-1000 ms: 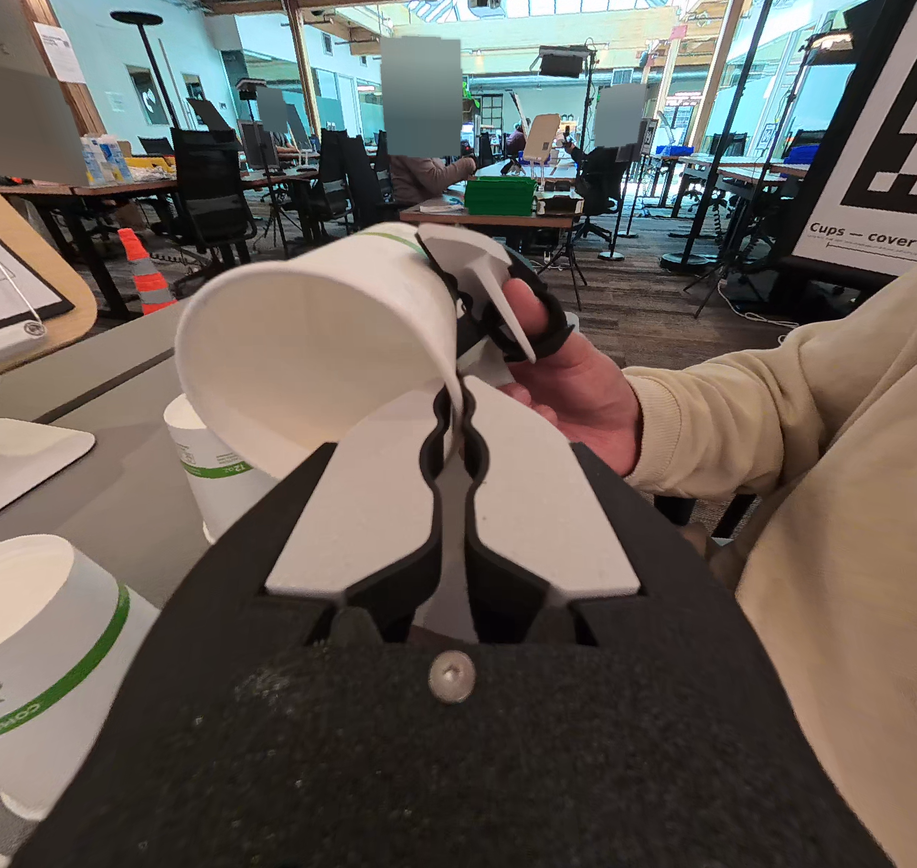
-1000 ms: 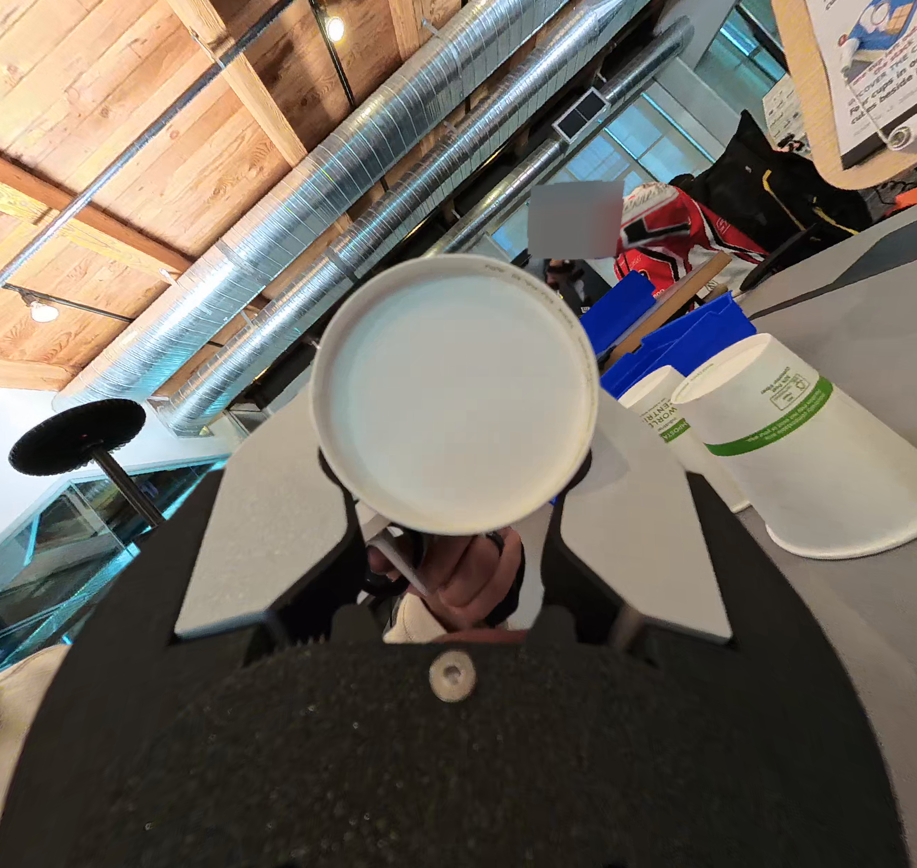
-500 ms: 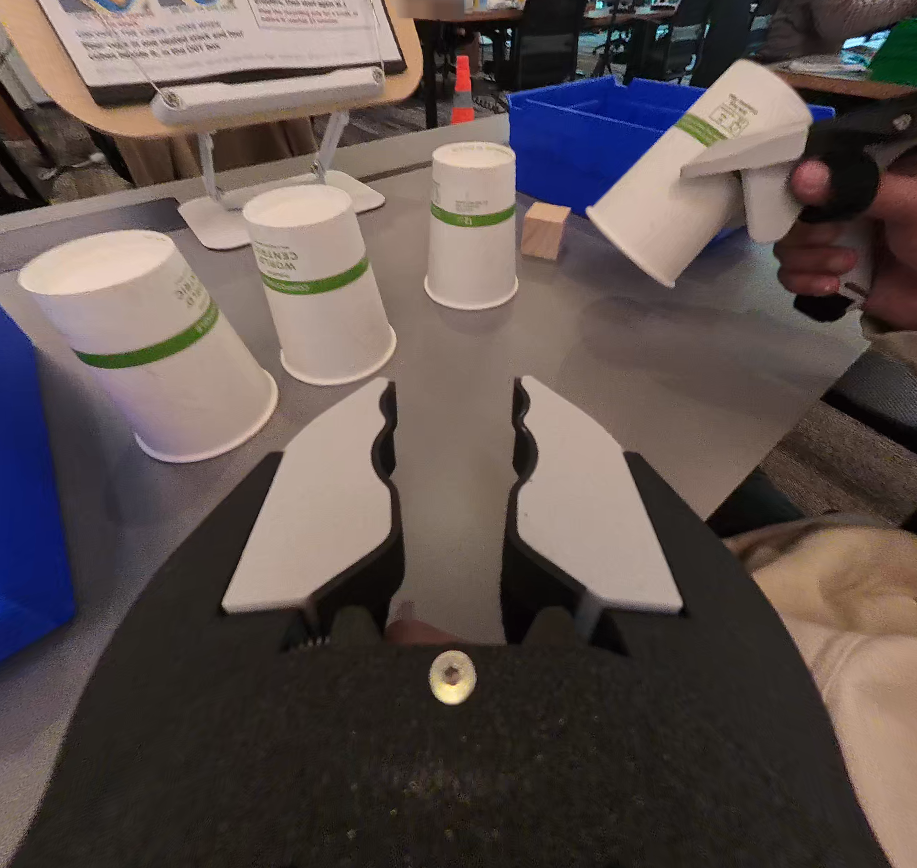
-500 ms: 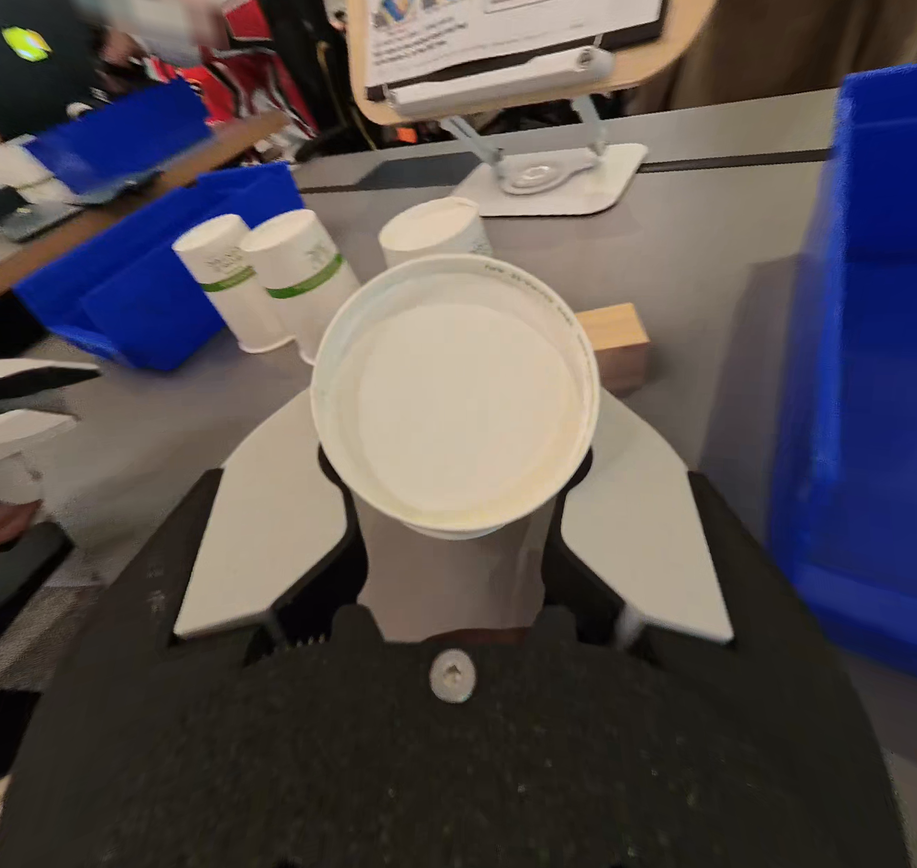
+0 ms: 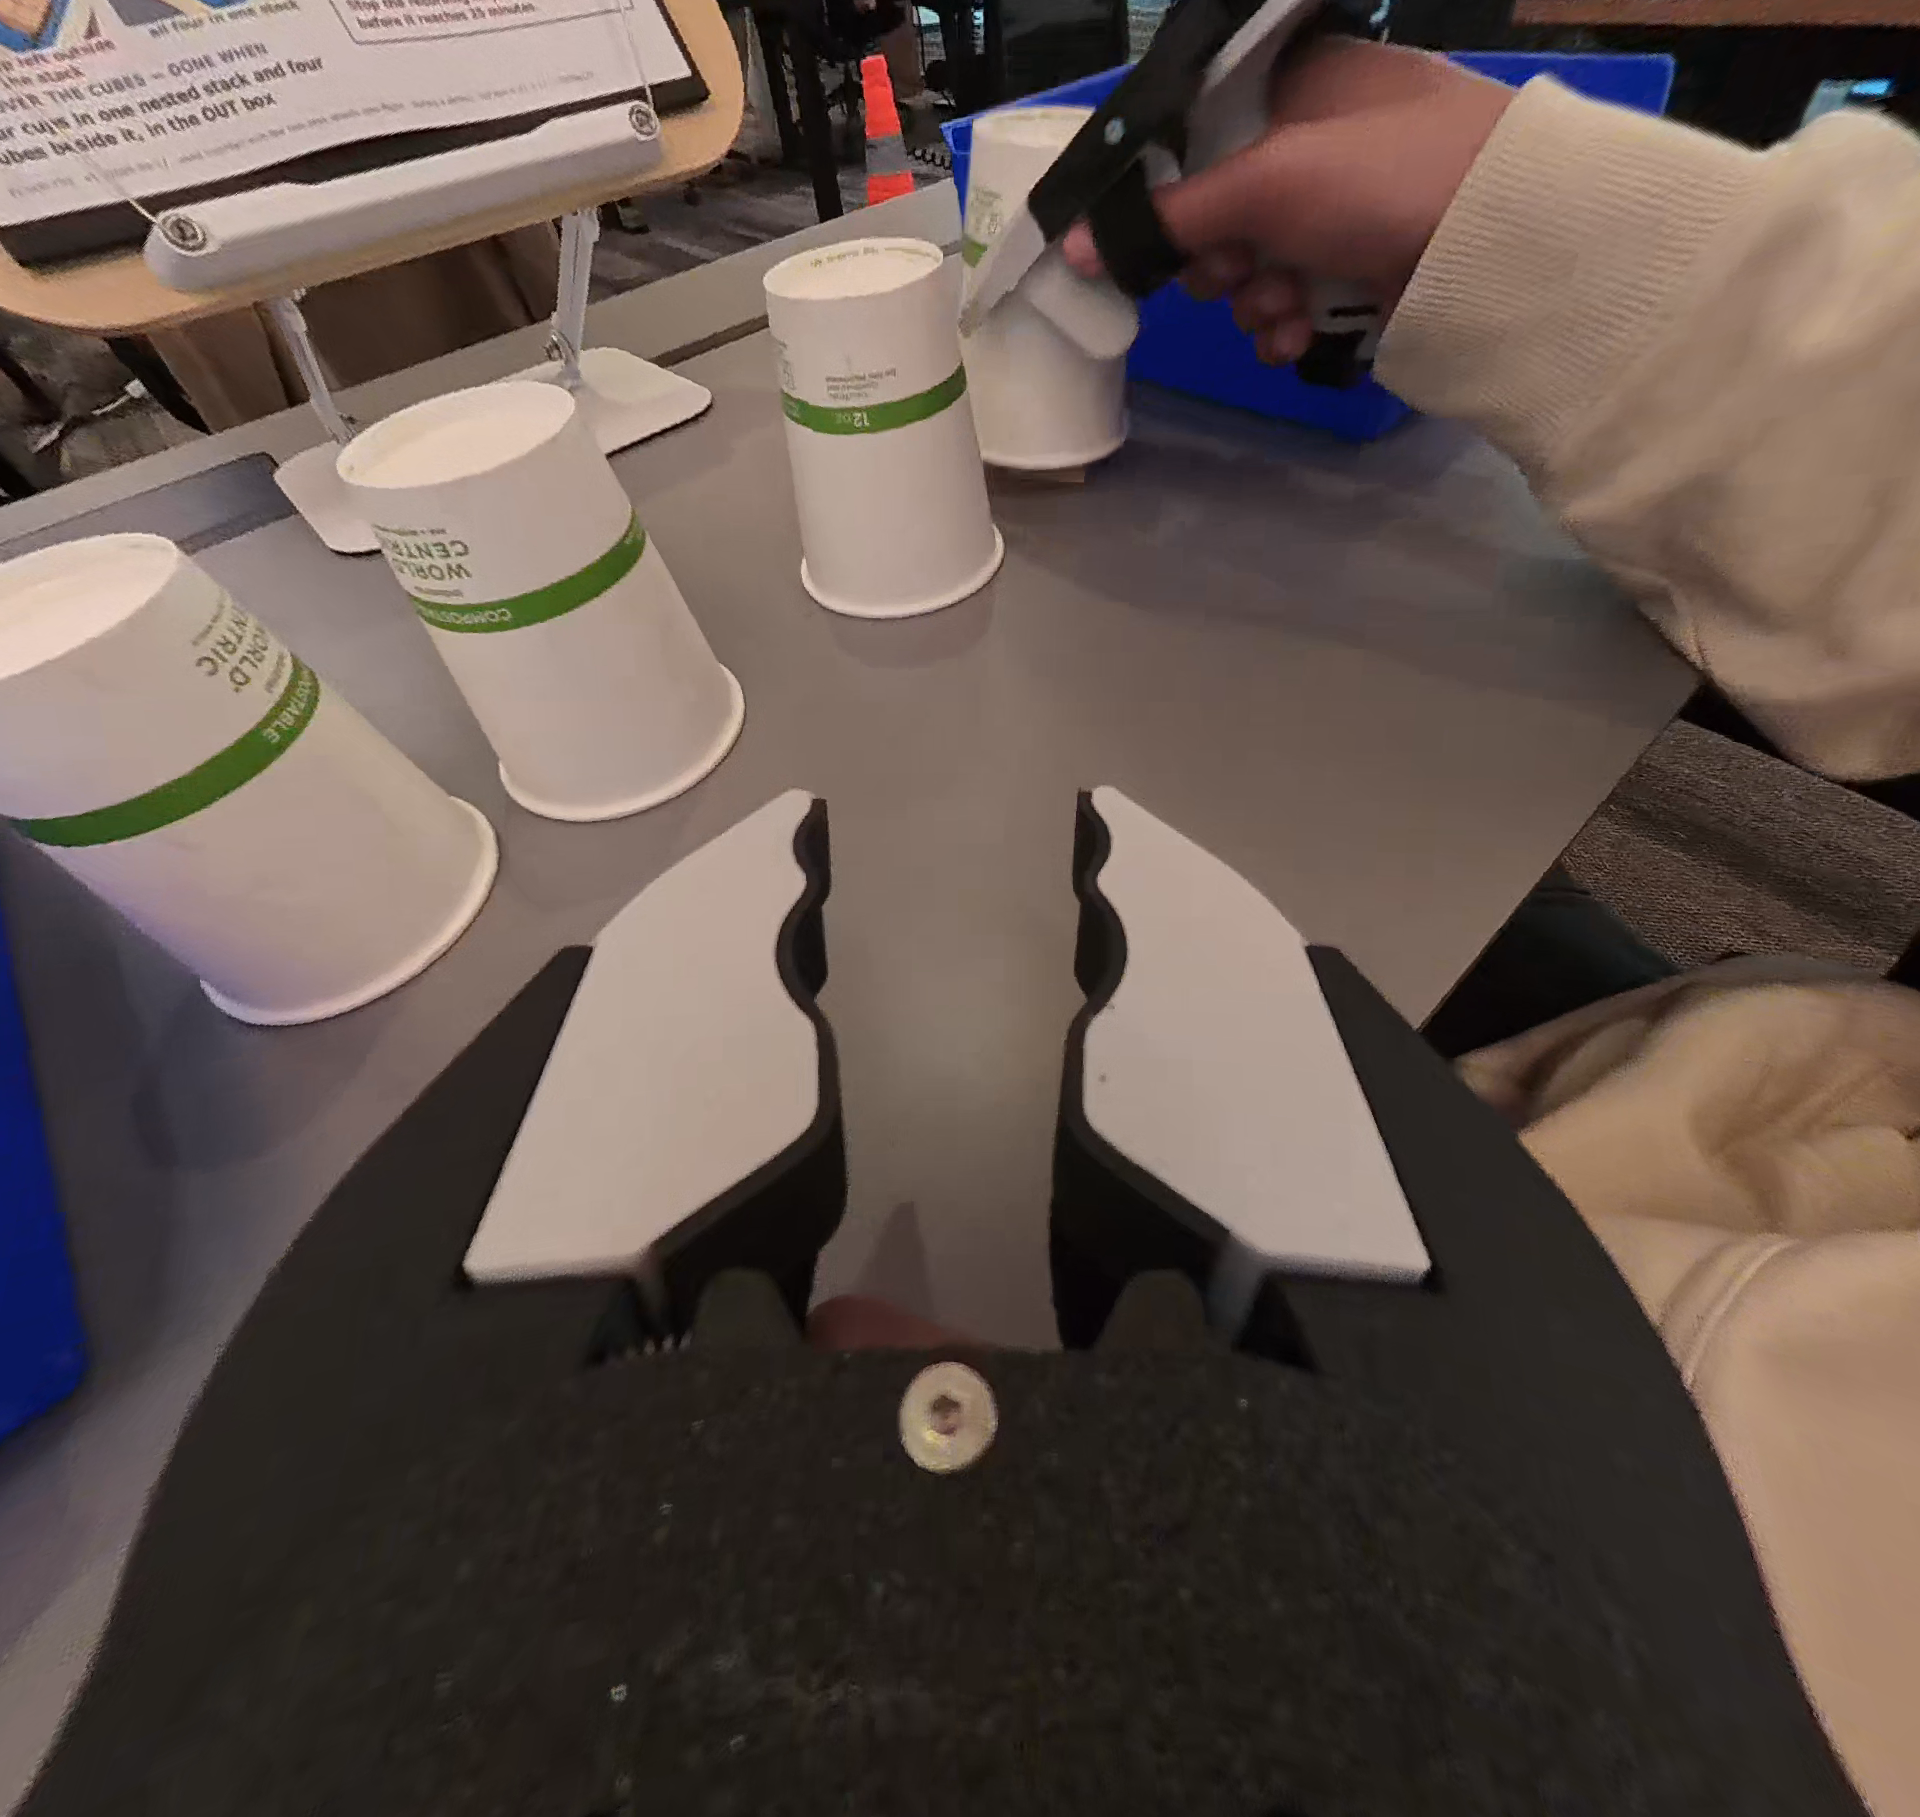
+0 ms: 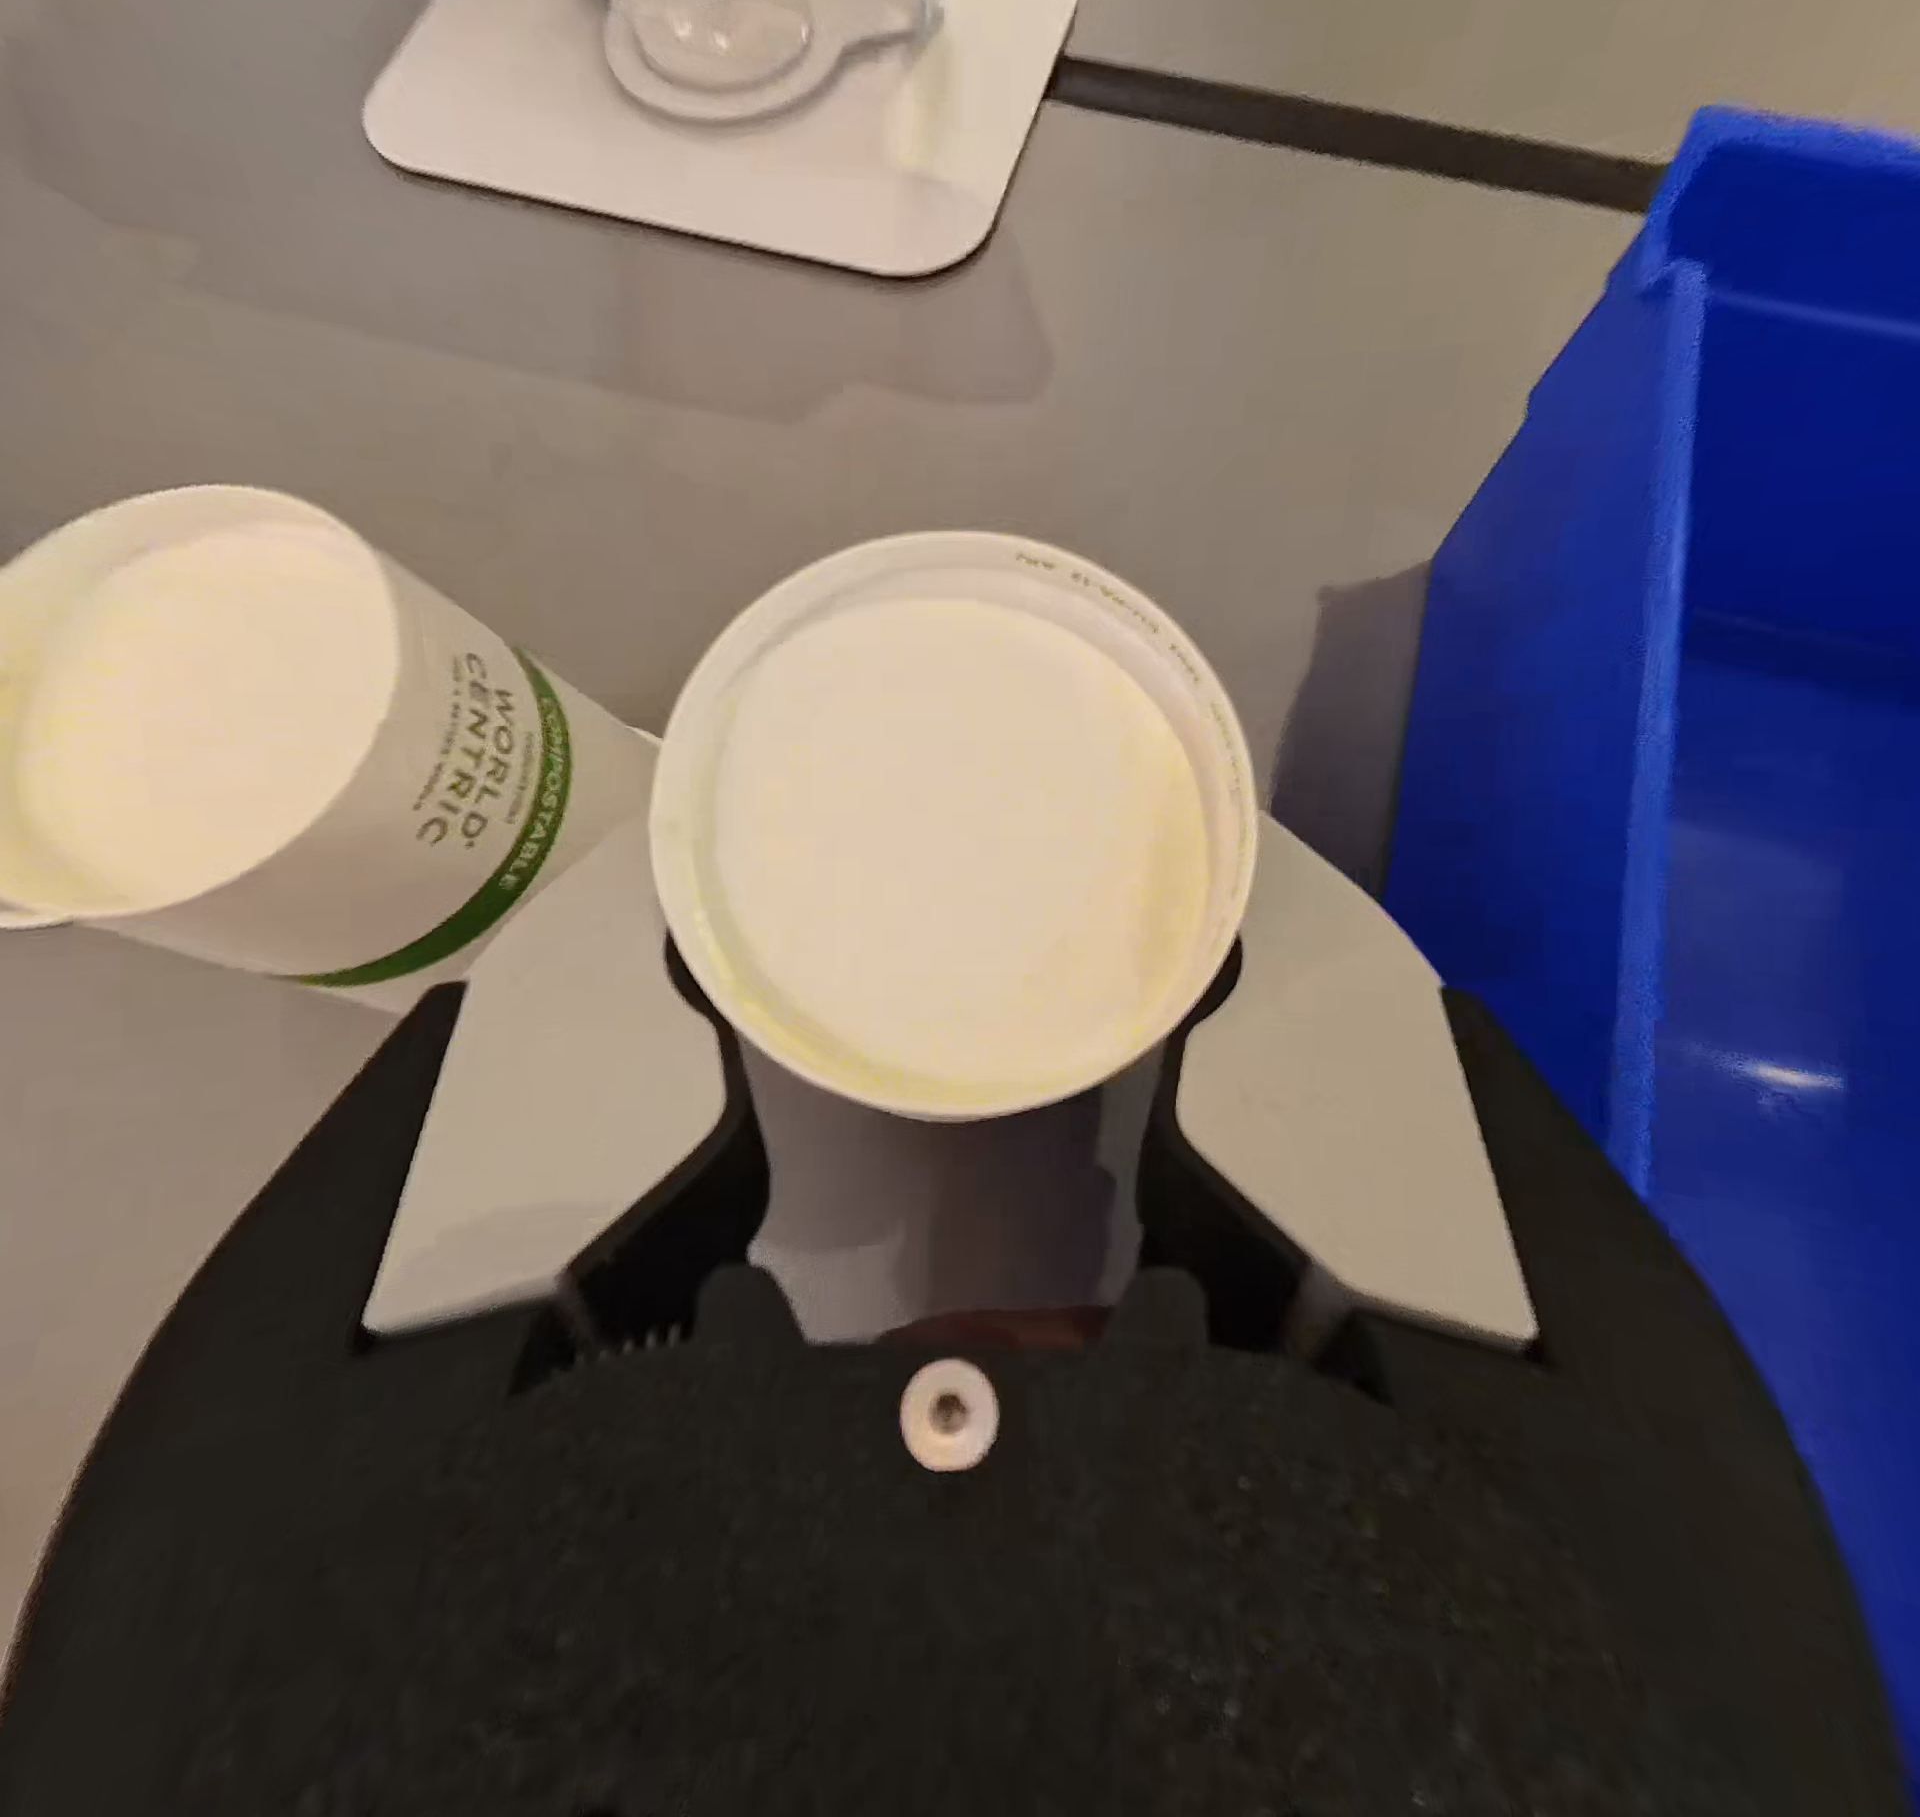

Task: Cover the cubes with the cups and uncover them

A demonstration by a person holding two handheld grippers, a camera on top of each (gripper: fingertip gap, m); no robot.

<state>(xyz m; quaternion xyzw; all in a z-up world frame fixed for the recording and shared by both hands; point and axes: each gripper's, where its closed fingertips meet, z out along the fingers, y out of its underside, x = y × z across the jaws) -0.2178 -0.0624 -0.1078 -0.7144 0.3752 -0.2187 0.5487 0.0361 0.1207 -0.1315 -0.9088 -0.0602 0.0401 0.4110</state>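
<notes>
- Right gripper (image 6: 951, 946): we've got its fingers clamped on an inverted cup (image 6: 951, 832), blue bin (image 6: 1714, 624) just right.
- Left gripper (image 5: 948, 936): we hold it apart, empty, three inverted cups (image 5: 883, 437) ahead-left.

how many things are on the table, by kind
upside-down paper cups: 4, namely near-left cup, second cup, third cup and the held cup in the right gripper
blue bins: 2, far bin and left-edge bin
document stand: 1
total: 7
</notes>
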